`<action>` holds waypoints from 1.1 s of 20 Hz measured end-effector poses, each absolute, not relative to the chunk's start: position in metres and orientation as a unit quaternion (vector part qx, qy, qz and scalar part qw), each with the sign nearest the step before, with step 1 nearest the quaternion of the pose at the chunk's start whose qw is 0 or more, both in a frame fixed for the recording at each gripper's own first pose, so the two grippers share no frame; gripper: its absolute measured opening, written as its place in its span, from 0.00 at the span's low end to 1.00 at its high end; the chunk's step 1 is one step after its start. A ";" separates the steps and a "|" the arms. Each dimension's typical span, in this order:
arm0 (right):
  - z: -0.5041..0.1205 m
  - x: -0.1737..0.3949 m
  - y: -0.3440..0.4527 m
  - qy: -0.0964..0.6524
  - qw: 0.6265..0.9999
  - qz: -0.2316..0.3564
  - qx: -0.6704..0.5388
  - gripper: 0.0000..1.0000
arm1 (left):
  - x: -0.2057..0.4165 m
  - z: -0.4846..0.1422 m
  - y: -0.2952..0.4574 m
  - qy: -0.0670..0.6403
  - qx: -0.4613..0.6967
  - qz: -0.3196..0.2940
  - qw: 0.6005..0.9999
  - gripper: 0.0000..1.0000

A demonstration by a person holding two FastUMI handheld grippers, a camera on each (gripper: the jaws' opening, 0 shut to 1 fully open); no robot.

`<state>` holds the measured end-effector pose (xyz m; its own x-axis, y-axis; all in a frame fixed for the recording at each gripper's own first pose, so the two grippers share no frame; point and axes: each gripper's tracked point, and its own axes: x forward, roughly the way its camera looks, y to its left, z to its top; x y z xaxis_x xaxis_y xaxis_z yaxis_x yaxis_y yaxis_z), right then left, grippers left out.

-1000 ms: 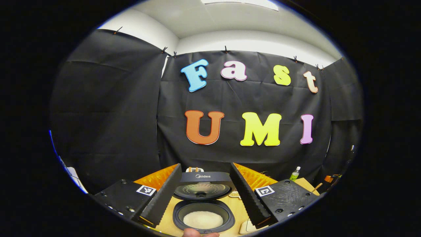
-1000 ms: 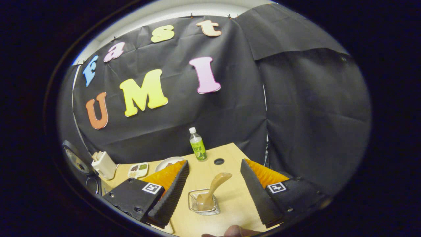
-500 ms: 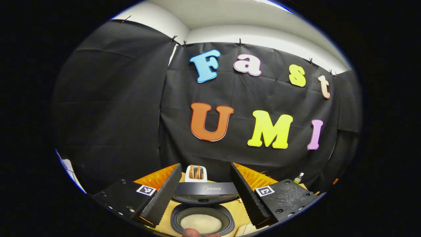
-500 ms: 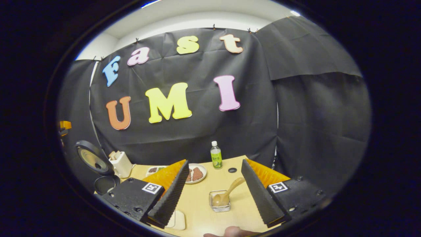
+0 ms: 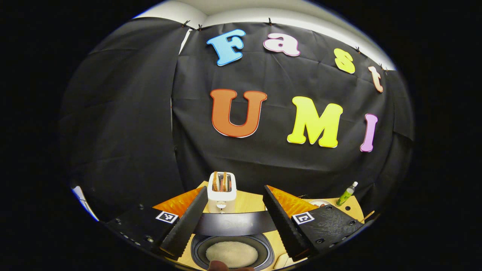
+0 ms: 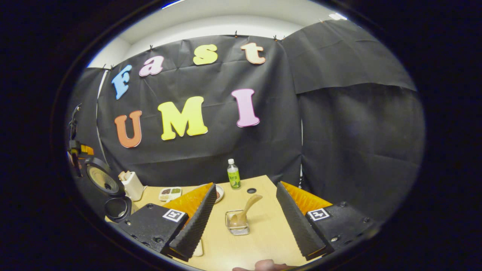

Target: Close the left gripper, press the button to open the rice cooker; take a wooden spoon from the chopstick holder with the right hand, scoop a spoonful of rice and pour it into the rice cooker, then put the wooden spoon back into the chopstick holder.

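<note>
The rice cooker (image 5: 233, 225) stands open right below my left gripper (image 5: 235, 250), its lid raised and edge-on, and white rice (image 5: 231, 254) lies in its dark pot. That gripper is open and holds nothing. In the right gripper view the wooden spoon (image 6: 245, 210) leans in the small wire chopstick holder (image 6: 237, 227) on the wooden table (image 6: 260, 241). My right gripper (image 6: 248, 250) is open, a short way back from the holder, which sits ahead between its fingers. The open rice cooker (image 6: 101, 180) also shows at the far left.
A white toaster (image 5: 222, 192) with bread stands behind the cooker. A green bottle (image 6: 233, 177), a plate (image 6: 219, 192) and a small sectioned dish (image 6: 170, 193) sit along the table's back. A pale flat object (image 6: 198, 248) lies by my right gripper's left finger. Black cloth walls the booth.
The left gripper view has shifted so the toaster shows fully and the cooker lid is edge-on. My right gripper has drawn back from the holder; the spoon stays in it.
</note>
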<state>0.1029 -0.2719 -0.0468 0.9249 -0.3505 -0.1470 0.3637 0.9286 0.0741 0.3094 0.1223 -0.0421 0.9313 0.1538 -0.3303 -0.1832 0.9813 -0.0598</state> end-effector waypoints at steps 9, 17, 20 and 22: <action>-0.048 0.096 -0.230 0.072 0.985 -0.152 0.048 0.94 | 0.263 -0.070 0.107 0.231 -0.054 0.055 0.970 0.97; -0.041 0.115 -0.172 0.071 0.994 -0.086 0.019 0.94 | 0.188 -0.130 0.080 0.305 -0.083 0.033 0.948 0.96; -0.044 0.121 -0.164 0.075 0.995 -0.072 0.012 1.00 | 0.176 -0.148 0.076 0.326 -0.080 0.033 0.941 0.97; -0.045 0.127 -0.160 0.078 0.995 -0.064 0.014 0.97 | 0.171 -0.163 0.073 0.340 -0.079 0.035 0.937 0.97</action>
